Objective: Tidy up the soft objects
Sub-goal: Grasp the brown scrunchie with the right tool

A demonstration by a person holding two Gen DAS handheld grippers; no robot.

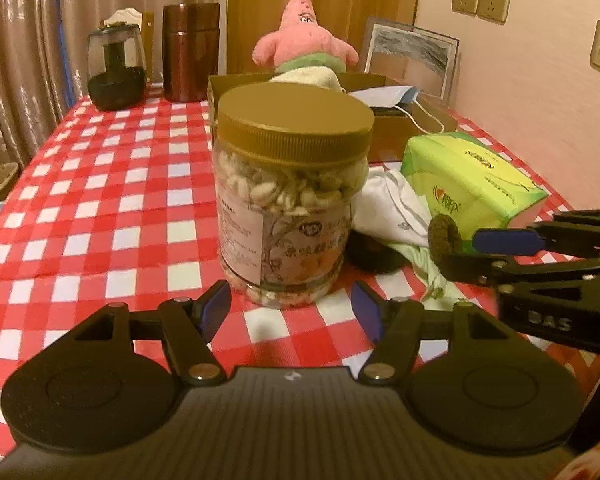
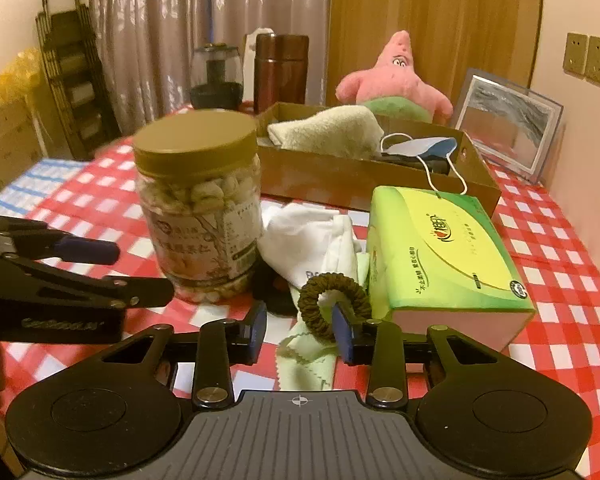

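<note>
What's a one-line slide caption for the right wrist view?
Right gripper, open, with a brown scrunchie looped over one finger, beside a green tissue pack and a nut jar.

A lived-in home room. A checkered tablecloth (image 1: pixel 100 208) fills mid-frame; curtains (image 2: pixel 160 40) hang upper left, wall sockets (image 1: pixel 480 0) upper right.

Jar (image 1: pixel 290 200): clear glossy plastic, matt ribbed plastic lid, paper label. Behind it, cardboard box (image 2: pixel 364 176) holding a fuzzy terry towel (image 2: pixel 328 130). Right of jar: white woven cloth (image 2: pixel 308 240), glossy film-wrapped tissue pack (image 2: pixel 440 248), ribbed fabric scrunchie (image 2: pixel 334 306). Beyond it, plush pink toy (image 1: pixel 302 36). Under the jar, smooth checked tablecloth (image 1: pixel 112 208).
</note>
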